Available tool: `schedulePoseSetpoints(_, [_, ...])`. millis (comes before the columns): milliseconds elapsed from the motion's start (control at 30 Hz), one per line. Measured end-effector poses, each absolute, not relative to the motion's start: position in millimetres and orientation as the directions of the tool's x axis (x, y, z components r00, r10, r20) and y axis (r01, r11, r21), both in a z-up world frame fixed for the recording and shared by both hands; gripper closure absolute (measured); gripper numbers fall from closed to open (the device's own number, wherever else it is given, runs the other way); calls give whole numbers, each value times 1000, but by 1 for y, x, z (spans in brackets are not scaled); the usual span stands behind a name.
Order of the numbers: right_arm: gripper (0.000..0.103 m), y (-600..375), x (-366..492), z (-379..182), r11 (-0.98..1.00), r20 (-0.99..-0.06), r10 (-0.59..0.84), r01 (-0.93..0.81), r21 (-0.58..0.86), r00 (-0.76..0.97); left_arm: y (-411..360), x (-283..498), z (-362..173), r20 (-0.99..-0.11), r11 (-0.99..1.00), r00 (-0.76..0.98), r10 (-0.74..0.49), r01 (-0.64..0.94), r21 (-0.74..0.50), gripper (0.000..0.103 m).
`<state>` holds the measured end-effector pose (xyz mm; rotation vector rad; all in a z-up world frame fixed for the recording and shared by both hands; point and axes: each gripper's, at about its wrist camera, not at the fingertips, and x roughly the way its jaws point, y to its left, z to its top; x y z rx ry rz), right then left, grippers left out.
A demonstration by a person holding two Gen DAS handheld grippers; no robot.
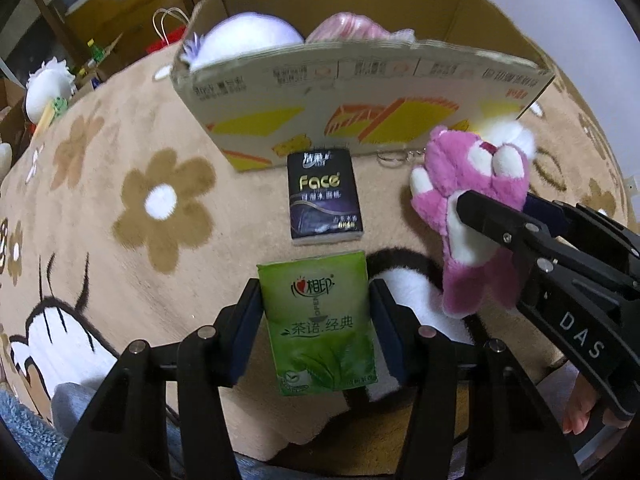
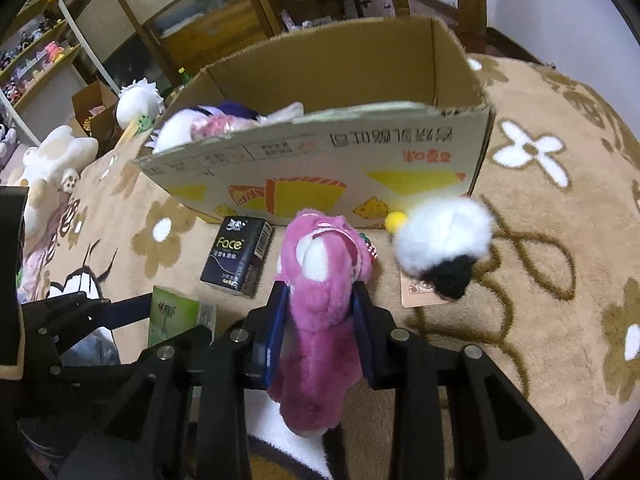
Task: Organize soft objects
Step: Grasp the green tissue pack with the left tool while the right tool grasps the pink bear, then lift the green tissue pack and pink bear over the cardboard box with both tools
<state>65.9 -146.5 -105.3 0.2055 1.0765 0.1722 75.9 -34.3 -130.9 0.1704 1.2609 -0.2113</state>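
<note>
My left gripper [image 1: 314, 292] is shut on a green tissue pack [image 1: 320, 320], held upright just above the blanket. My right gripper [image 2: 320, 296] is shut on a pink plush bear [image 2: 320, 280], its pads squeezing the bear's body; the head points toward the box. The same bear [image 1: 472, 184] hangs at the right of the left wrist view. A black tissue pack [image 1: 324, 196] lies in front of the open cardboard box [image 1: 360, 92]. A white plush [image 1: 248, 36] and a pink plush [image 1: 348, 28] sit inside the box. A fluffy white and black toy [image 2: 444, 236] lies to the right of the bear.
Everything rests on a brown blanket with flower patterns [image 2: 540, 152]. A tan card [image 2: 416, 300] lies under the fluffy toy. White plush toys [image 2: 52, 160] and a small carton [image 2: 92, 104] sit off the left edge, and wooden shelves [image 2: 40, 52] stand behind.
</note>
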Motion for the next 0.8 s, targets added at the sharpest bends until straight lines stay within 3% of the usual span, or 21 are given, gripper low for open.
schedulePoseSetpoints(333, [70, -157, 46, -73, 963, -808, 237, -22, 268, 540, -35, 62, -92, -886, 963, 461, -54, 257, 75, 51])
schedulePoseSetpoints(800, [70, -177, 22, -6, 962, -668, 205, -21, 273, 715, -23, 51, -26, -697, 980, 713, -77, 182, 78, 51])
